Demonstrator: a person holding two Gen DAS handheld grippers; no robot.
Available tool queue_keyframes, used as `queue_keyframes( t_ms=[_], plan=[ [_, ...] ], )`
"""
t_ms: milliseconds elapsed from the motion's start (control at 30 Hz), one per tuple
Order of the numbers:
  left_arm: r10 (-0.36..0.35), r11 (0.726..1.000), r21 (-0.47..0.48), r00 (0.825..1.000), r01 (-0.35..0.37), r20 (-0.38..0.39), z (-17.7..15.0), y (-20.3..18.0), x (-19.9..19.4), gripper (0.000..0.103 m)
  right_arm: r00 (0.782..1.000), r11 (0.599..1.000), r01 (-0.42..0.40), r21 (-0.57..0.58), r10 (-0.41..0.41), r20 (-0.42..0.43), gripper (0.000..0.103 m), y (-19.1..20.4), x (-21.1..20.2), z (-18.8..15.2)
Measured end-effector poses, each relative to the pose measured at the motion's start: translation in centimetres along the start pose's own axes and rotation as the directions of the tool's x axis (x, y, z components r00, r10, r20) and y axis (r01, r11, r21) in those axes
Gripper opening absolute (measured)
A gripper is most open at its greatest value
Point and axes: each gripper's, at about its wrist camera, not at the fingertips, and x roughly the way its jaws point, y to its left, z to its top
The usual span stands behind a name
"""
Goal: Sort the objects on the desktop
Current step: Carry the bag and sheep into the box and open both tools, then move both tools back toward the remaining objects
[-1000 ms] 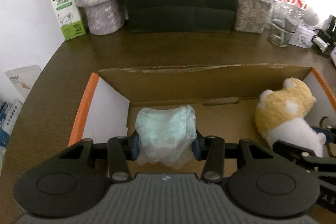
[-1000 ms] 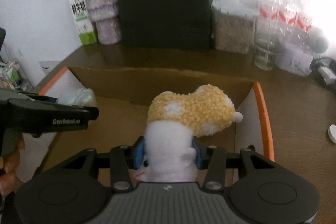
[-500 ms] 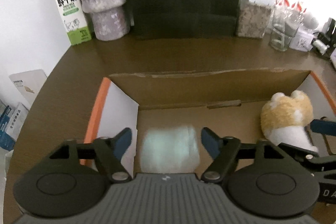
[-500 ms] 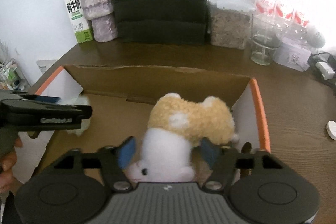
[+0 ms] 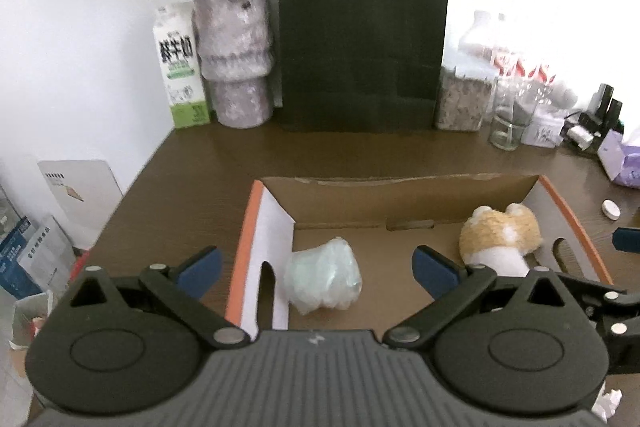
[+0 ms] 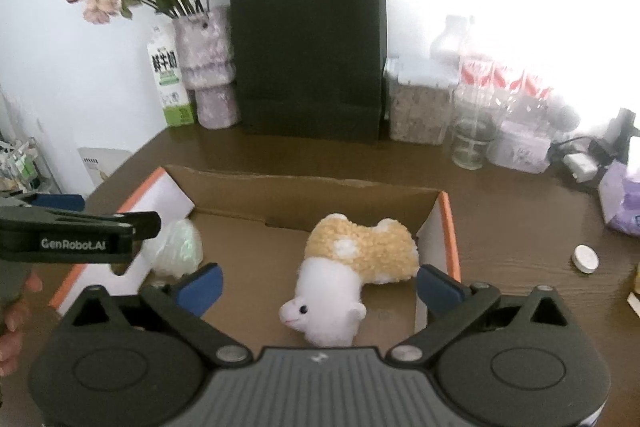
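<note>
- Left gripper (image 5: 316, 269) hangs above the near-left part of the box (image 5: 400, 183), jaws wide apart and holding nothing.
- Right gripper (image 6: 318, 283) hangs over the near-right part of the box, jaws likewise spread and empty.
- The packet (image 5: 323, 281), a pale crumpled plastic bundle, lies on the box floor by the left wall; its long axis looks to run roughly left-right, though the shape is too lumpy to be sure.
- The plush (image 6: 352, 267) lies near the right wall, white snout towards the near edge, tan back towards the far-right corner; its long axis runs near-left to far-right.
- Judgement: both items are dropped, so the placing step looks done. Next comes lifting both grippers out and seeking another loose item, perhaps the cap (image 6: 585, 259) on the table right of the box.
- Farther back stand the bag (image 5: 362, 35), vase (image 5: 236, 67) and carton (image 5: 180, 67) along the table's far edge.
</note>
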Motion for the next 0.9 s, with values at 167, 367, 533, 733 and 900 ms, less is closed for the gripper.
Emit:
queue_keyframes(
  t_ms=[167,367,533,733,900],
  plan=[
    [-0.013,1.0,0.001,0.998,0.013,0.053,-0.7,0.2,-3.5,0.103,0.999,1.0,-0.003,-0.018,0.004,0.046,0.103,0.6,-3.7,-0.9],
    [-0.043,0.999,-0.002,0.993,0.043,0.109,-2.3,0.4,-7.2,0.103,0.995,0.999,-0.005,-0.035,0.008,0.099,0.103,0.8,-7.4,-2.7],
    [-0.051,0.999,0.004,0.984,0.051,0.17,-4.8,0.6,-10.1,0.103,0.989,0.999,-0.007,-0.044,0.014,0.148,0.103,0.7,-10.4,-5.0],
    [-0.076,0.997,-0.01,0.971,0.081,0.224,-8.8,1.1,-12.8,0.103,0.983,0.999,-0.029,-0.039,0.036,0.18,0.103,0.3,-12.9,-9.0],
    [-0.069,0.996,-0.031,0.962,0.08,0.263,-13.1,2.0,-14.6,0.103,0.982,0.998,-0.044,-0.033,0.049,0.184,0.103,0.4,-14.1,-13.2]
  ],
)
